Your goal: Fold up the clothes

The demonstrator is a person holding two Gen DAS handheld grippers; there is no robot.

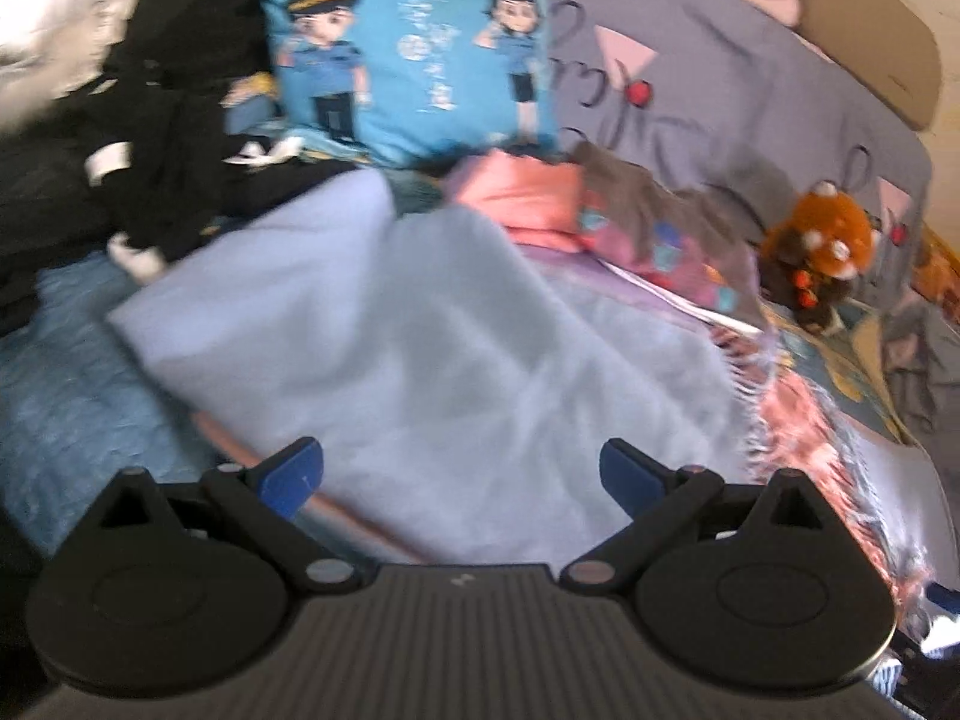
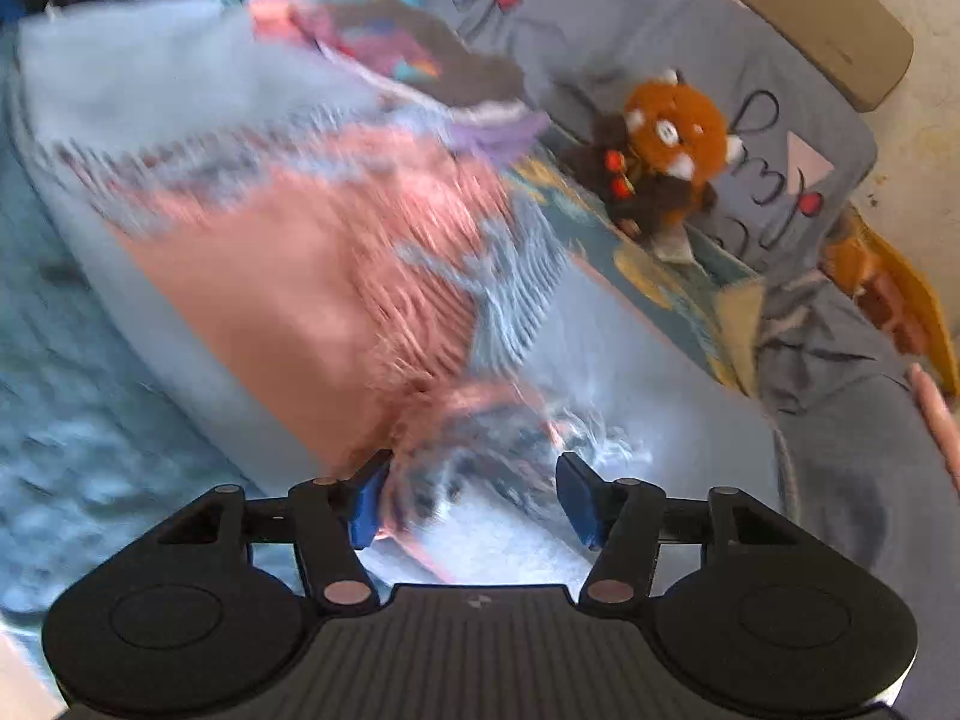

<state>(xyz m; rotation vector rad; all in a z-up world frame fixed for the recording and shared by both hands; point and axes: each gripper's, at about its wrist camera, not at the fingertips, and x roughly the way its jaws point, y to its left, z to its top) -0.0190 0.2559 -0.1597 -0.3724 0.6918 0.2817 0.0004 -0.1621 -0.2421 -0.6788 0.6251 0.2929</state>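
My left gripper (image 1: 461,480) hangs over the bed with its blue-padded fingers (image 1: 288,477) spread wide, nothing between them. Below and ahead of it lies the pale blue soft fabric with a pink underside and fringed end (image 1: 432,324), spread across the textured blue bedspread (image 1: 72,408); a pink edge of it shows just under the left finger. The left view is blurred, so I cannot tell whether the finger pads touch the cloth.

In the right wrist view, my right gripper (image 2: 474,501) also has its fingers parted, though less widely. The pink-and-blue fringe of the same fabric (image 2: 312,276) lies bunched between and just ahead of the pads. The left pad (image 2: 366,510) looks to be against the tassels, but the blur keeps me from saying whether anything is pinched. A pink face of the cloth lies turned up here, with pale blue around it.

Beyond the cloth, a bright blue cushion printed with cartoon figures in uniform (image 1: 414,42) stands against the back. Left of it sits a heap of black garments (image 1: 168,138) with white cloth (image 1: 60,24) behind. A folded salmon-pink piece (image 1: 528,204) lies just past the blue fabric's far edge, beside a grey garment with coloured patches (image 1: 666,228). An orange-and-brown plush animal (image 2: 666,156) leans on a grey-purple quilt with pink triangles (image 2: 630,18). A person's hand (image 2: 939,420) shows at the right edge.
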